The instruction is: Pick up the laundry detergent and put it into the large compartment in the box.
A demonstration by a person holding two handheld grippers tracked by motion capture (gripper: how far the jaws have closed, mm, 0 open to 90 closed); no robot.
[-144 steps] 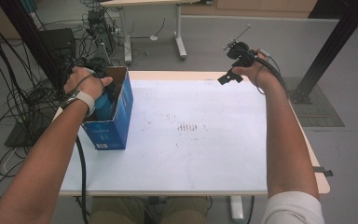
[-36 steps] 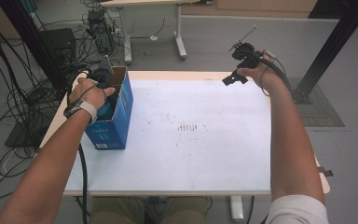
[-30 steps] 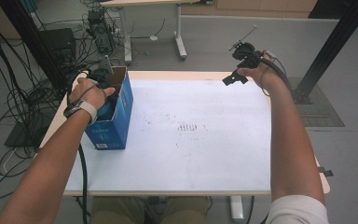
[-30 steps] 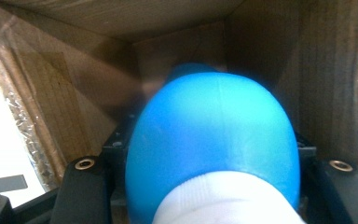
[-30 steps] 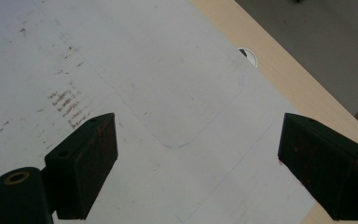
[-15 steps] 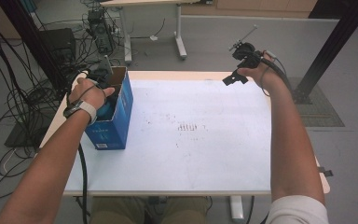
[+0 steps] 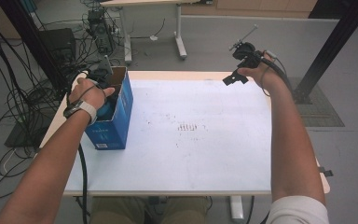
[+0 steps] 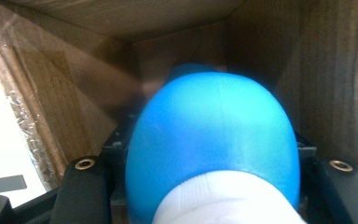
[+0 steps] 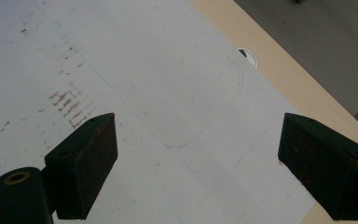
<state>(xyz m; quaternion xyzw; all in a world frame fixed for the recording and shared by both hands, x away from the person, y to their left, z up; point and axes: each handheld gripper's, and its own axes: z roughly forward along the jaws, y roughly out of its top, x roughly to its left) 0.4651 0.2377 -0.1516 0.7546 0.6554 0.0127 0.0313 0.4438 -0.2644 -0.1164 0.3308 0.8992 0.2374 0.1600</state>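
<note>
My left gripper (image 7: 103, 80) is down inside the open top of the blue box (image 7: 112, 126), which stands upright near the left edge of the table (image 7: 205, 154). My left hand (image 7: 87, 93) sits over the box mouth, wrist strap showing, with the cable trailing down along my forearm. In the left gripper view, a smooth blue ball (image 8: 214, 144) with a white part at its near end sits between my two black jaws, brown cardboard walls all around it. The jaws stand close against both sides of the ball, so I take it as gripped. In the high view, a bit of the same blue shows at the box's opening, just beside my hand.

My right gripper (image 7: 235, 77) hangs above the table's far right corner, held in my right hand (image 7: 258, 74), well apart from the box. In the right gripper view, its jaws stand wide with nothing between them, looking down at the white sheet (image 9: 135, 93) that covers the tabletop. The sheet carries dark smudges (image 9: 70, 109) and a faint drawn outline, and the bare wooden edge runs beyond it.
</note>
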